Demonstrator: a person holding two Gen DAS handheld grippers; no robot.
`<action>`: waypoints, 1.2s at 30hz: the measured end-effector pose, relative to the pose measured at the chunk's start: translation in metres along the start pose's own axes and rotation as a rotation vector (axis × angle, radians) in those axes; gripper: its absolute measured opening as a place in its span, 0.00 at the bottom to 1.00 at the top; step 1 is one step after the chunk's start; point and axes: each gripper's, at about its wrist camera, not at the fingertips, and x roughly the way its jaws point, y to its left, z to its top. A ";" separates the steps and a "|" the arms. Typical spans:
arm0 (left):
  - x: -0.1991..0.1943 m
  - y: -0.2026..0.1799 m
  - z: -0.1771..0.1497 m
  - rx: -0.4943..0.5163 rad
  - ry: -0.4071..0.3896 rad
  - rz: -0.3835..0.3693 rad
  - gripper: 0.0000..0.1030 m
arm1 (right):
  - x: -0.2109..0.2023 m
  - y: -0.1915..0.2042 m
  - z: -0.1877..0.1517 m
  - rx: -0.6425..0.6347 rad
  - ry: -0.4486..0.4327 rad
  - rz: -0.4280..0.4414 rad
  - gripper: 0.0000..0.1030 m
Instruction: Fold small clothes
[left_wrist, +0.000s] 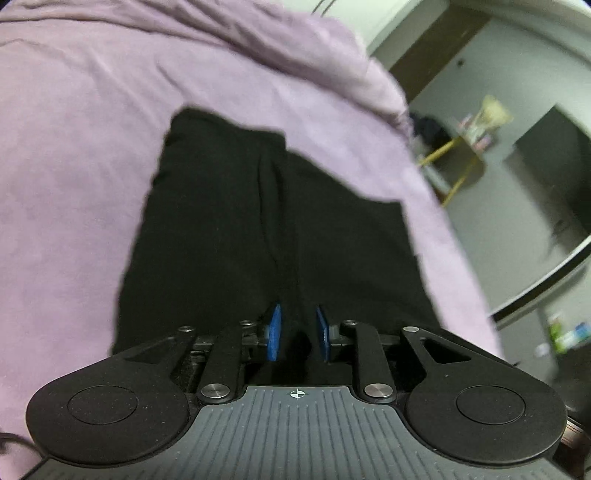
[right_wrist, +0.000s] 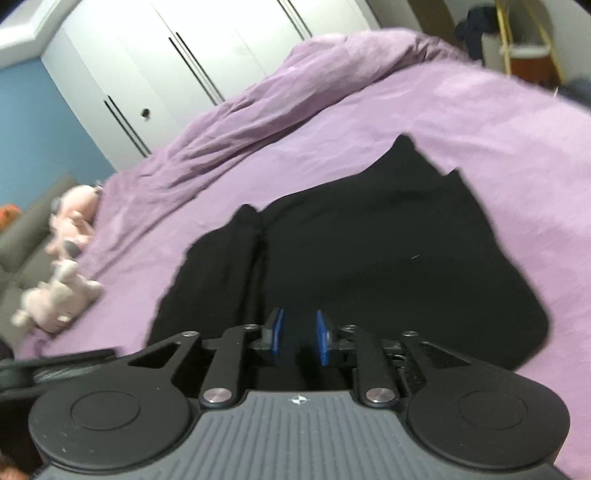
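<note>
Nearest in the left wrist view, the left gripper (left_wrist: 298, 334) has its blue pads (left_wrist: 274, 332) a little apart w/ a narrow gap; black cloth runs right up between them, but whether the pads press on it can't be told, dark on dark. Same in the right wrist view: the right gripper (right_wrist: 299, 336) shows its blue pads (right_wrist: 322, 338) slightly parted, jaws over the near edge of the cloth, grip can't be told either. Just beyond both, the black garment (right_wrist: 369, 251) lies spread on the bed, partly folded, w/ a long crease running away from the jaws and two pointed corners at its far end. It rests on a purple bedsheet (right_wrist: 480, 122), wrinkled toward the far side, approx. in the middle of the bed near the front edge. At the bed's left side in the right wrist view, pink plush toys (right_wrist: 62, 280) sit on a grey surface. Farther off: white wardrobe doors (right_wrist: 184, 59) w/ dark handles, blue wall beside them, and a yellow-legged stand (left_wrist: 458, 162) in the left wrist view.
</note>
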 end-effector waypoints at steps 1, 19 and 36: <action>-0.012 0.001 0.000 -0.002 -0.030 0.012 0.25 | 0.004 0.001 0.001 0.014 0.021 0.029 0.28; -0.016 0.034 -0.010 -0.097 -0.096 0.037 0.36 | 0.051 0.009 -0.020 0.019 0.202 0.083 0.08; -0.009 0.081 0.031 -0.237 -0.090 0.136 0.44 | 0.107 0.001 0.028 0.202 0.212 0.222 0.32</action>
